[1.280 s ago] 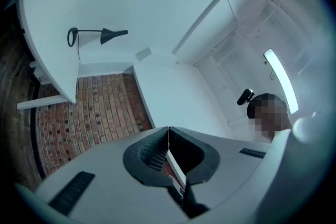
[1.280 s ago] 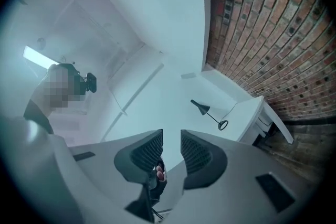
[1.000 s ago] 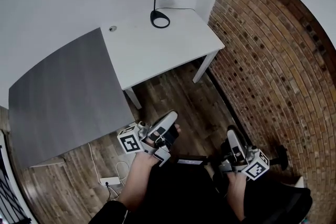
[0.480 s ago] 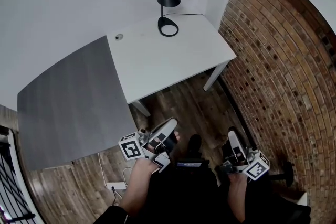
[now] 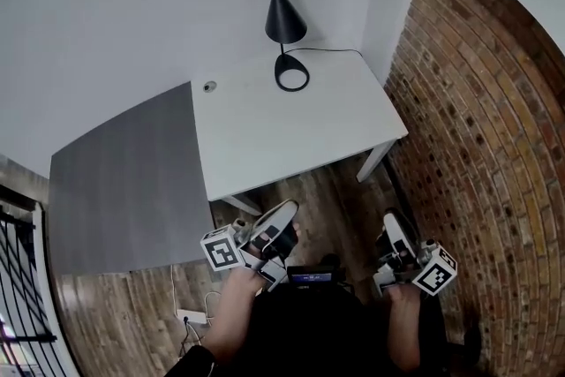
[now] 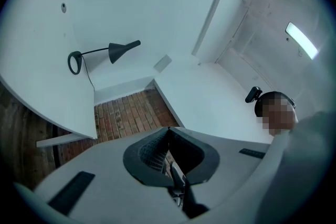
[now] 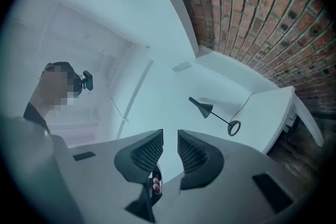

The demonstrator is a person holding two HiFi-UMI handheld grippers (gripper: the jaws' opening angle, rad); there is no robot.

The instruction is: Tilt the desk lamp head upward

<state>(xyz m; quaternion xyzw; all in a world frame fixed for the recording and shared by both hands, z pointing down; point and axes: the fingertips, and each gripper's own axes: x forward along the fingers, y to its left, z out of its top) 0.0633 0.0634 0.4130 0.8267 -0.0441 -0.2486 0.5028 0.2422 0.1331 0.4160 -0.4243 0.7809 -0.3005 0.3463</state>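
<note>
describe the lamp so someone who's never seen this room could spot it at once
Find the brick wall on the right; the white desk stands in the corner beside it. Near the desk's far edge stands the lamp: black, cone head on a thin stem, ring base, the only upright thing on the desk.

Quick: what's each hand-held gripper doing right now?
Left hand-held gripper: closed, holding nothing.
Right hand-held gripper: open, nothing between its jaws.

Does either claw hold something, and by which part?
Nothing is held. The left claw is shut and empty, the right claw open and empty; the desk lamp stands far off.
</note>
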